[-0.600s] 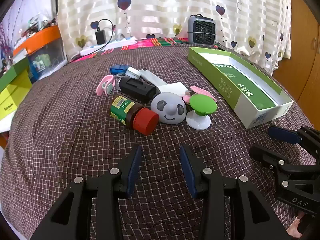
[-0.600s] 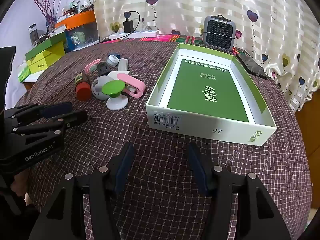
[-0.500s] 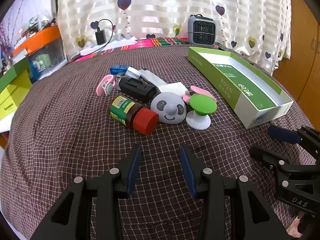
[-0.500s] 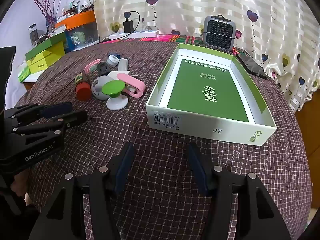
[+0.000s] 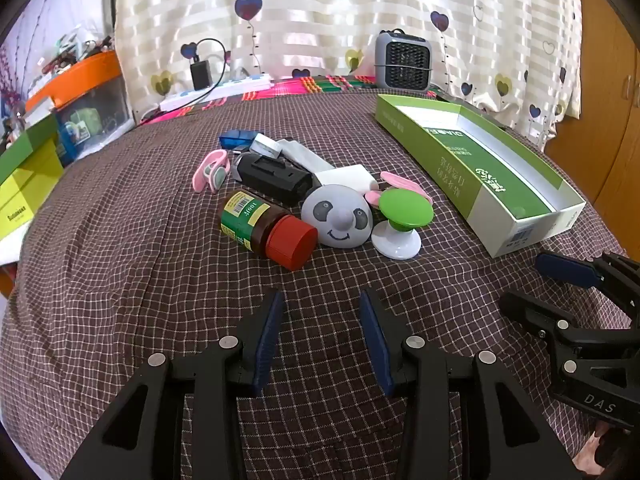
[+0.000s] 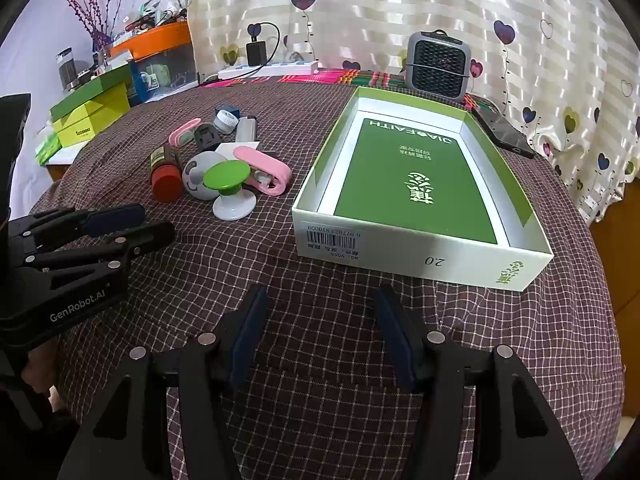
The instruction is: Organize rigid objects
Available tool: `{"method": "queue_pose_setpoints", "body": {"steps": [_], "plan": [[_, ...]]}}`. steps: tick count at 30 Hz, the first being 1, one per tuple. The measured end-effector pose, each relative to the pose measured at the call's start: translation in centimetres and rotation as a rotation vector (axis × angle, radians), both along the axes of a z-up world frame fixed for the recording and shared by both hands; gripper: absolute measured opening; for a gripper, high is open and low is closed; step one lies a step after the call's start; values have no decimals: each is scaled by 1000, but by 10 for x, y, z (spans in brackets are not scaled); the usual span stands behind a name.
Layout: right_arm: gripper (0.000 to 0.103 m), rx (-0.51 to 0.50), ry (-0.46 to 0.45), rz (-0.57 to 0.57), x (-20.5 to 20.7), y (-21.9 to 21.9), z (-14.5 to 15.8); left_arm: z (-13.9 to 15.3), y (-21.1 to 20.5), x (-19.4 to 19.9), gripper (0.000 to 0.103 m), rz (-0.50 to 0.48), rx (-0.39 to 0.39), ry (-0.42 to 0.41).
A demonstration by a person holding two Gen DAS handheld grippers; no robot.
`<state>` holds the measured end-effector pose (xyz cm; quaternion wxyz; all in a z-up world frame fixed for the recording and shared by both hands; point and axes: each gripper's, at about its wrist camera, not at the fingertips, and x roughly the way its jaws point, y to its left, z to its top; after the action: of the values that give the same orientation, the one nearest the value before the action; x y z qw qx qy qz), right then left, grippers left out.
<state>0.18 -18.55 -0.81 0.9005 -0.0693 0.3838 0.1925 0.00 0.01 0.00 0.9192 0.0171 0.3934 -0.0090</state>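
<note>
Two grippers: left gripper and right gripper, fingers spread, grasping nothing.
Pile: bottle, panda toy, green-topped knob clustered on checked cloth.
Box: right of pile, open.
Beyond: heater, phone.

Backlit curtain glows; soft even daylight, sharp focus, fisheye bending, dark corners.
</note>
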Motion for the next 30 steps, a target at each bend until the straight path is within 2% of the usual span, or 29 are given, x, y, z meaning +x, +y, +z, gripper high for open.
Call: {"method": "queue_pose_setpoints", "body": {"steps": [30], "plan": [[57,0,-1,0,0,0,0,0,2,0,40,1,6,-2]]}}
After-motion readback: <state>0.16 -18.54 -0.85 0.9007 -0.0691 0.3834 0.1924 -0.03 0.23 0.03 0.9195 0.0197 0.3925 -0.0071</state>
